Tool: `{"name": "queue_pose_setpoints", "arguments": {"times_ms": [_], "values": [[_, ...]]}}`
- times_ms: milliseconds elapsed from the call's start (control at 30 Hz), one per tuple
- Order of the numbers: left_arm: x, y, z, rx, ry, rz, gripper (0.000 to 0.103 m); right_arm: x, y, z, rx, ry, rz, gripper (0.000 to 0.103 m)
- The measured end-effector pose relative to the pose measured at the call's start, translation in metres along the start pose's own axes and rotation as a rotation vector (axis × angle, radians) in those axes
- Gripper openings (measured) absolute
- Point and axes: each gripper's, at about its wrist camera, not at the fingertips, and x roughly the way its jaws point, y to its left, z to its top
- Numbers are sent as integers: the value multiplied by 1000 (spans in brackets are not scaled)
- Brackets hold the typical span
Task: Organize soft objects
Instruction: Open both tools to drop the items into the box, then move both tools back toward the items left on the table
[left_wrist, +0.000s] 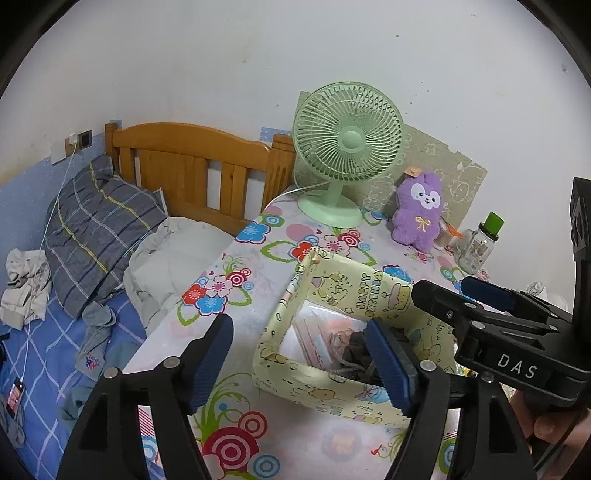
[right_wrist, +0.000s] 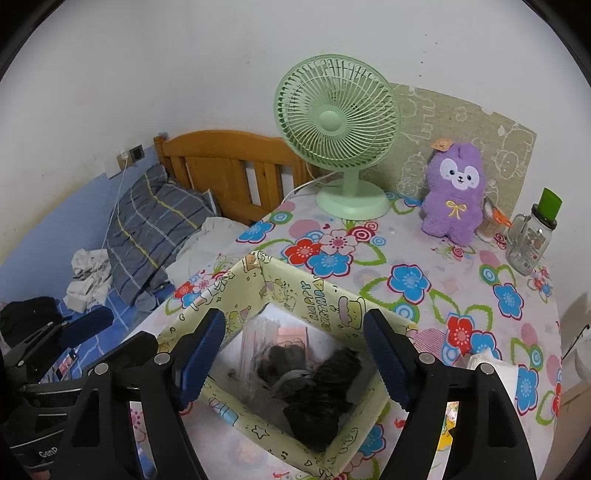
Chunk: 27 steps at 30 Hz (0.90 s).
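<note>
Both claws spread, empty; my right claw (right_wrist: 295, 365) hangs directly over the dark socks (right_wrist: 317, 387) in the yellow box (right_wrist: 295, 288); left claw (left_wrist: 303, 362) just beside.

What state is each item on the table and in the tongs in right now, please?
Left tongs: open, empty.
Right tongs: open, empty, above the box.
Yellow box: open-topped, dark soft items inside.
Green fan: upright; spinning or not, cannot tell.
Purple plush: upright, outside the box.
Glass bottle: upright, green cap on.
</note>
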Motion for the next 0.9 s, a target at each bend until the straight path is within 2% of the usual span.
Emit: {"name": "queue_pose_setpoints", "arguments": {"times_ms": [300, 533, 900], "values": [[-10, -29, -6, 69, -37, -25, 99, -27, -22, -12, 36, -28, -41, 80], [-14, -73, -18, 169, -63, -34, 102, -59, -63, -36, 98, -60, -118, 83], [-5, -147, -40, 287, 8, -106, 103, -100, -136, -74, 244, -77, -197, 83]]}}
